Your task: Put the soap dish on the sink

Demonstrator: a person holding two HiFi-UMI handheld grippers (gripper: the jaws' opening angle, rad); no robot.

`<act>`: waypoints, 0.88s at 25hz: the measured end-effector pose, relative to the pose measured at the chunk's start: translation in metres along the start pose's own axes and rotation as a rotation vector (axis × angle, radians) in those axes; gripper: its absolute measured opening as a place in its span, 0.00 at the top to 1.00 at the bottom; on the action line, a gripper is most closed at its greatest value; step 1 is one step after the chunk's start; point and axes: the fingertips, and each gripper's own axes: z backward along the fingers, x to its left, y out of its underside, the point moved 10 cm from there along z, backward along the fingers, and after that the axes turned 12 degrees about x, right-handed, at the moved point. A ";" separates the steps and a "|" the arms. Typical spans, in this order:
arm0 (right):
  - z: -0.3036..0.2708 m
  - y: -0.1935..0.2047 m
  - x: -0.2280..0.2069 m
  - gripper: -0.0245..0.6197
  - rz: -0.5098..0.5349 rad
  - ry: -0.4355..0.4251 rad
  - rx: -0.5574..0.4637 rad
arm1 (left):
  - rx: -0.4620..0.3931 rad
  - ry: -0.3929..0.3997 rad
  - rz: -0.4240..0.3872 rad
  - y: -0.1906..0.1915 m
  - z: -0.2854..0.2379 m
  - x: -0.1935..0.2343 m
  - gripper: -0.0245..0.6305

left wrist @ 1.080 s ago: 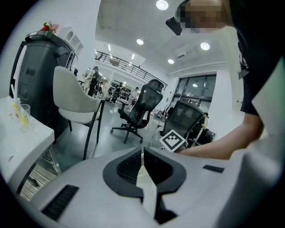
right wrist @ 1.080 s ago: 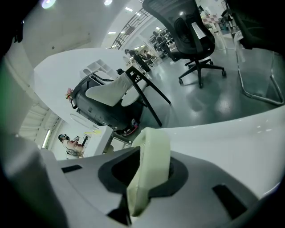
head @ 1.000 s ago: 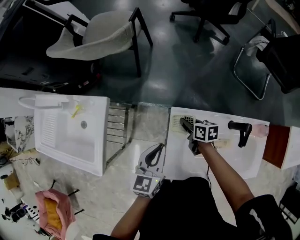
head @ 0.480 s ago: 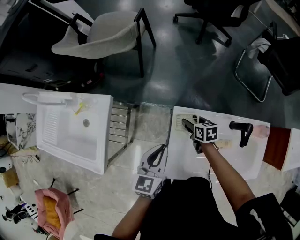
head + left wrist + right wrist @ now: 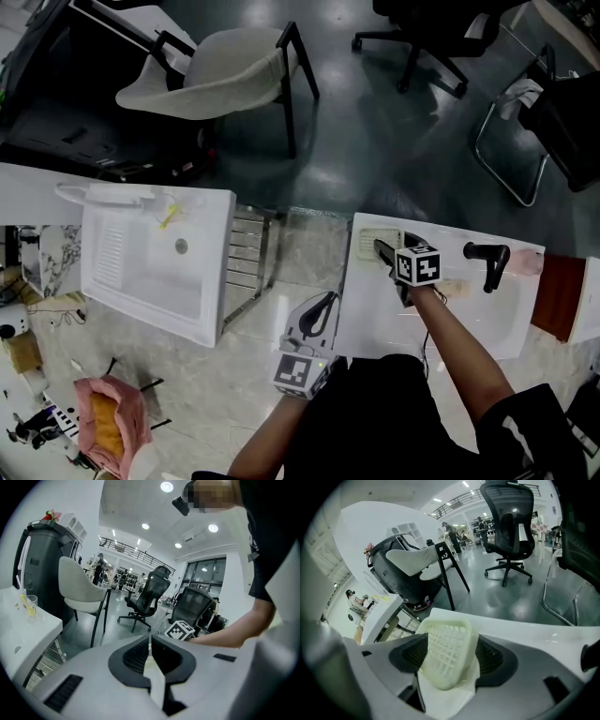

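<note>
My right gripper (image 5: 452, 640) jaws have just swung apart, leaving the soap dish (image 5: 445, 654) between them loose on the sink (image 5: 520, 627) rim, so it's placed, I reckon, while my left gripper (image 5: 150, 644) jaws sit together, empty.

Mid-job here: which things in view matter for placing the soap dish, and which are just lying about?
In the job: cream gridded plastic soap dish; white right-hand sink; right gripper, jaws just opened, dish between them.
Lying about: second white sink on the left; grey shell chair; pink bag; shut left gripper.
</note>
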 end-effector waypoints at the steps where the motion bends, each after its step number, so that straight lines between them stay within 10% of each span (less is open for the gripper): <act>1: 0.000 0.001 0.000 0.47 0.001 0.001 0.001 | -0.002 0.000 0.005 0.002 0.002 0.000 0.93; 22: 0.057 0.034 0.031 0.42 0.050 0.023 -0.099 | -0.089 -0.029 -0.013 0.016 0.077 -0.002 0.93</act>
